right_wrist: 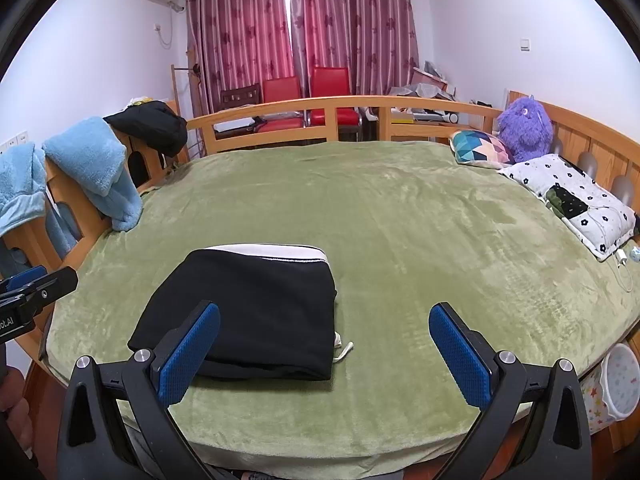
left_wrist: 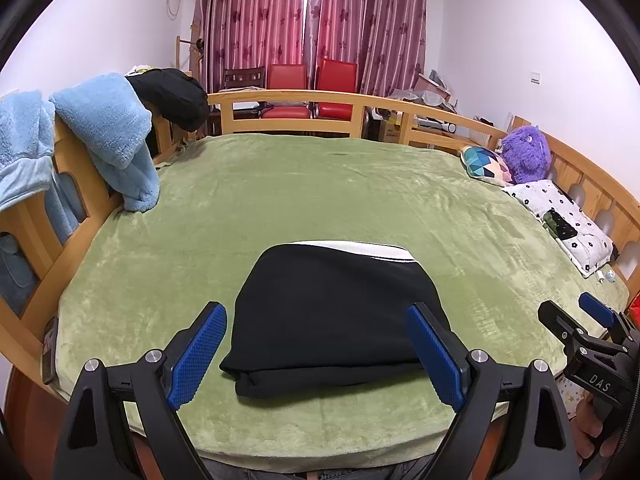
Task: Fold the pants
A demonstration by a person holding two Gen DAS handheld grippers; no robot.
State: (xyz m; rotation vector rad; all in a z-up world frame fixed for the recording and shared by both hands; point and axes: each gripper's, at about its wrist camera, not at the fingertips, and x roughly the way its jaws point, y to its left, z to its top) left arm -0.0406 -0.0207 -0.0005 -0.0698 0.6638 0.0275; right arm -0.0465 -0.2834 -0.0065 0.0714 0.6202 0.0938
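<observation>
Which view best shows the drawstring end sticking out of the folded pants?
The right wrist view: the pale drawstring lies on the green blanket by the black pants. In the left wrist view the pants show, but no drawstring.

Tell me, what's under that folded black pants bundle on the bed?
The black pants lie on the green blanket. A white layer peeks out at the far edge and a pale cord at the near corner. Anything else beneath is covered.

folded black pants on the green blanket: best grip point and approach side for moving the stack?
Take the pants at the thick rounded fold along the near edge, coming in low from the near side of the bed. Every layer meets there; the far edge shows loose white lining, and a drawstring trails at the right.
</observation>
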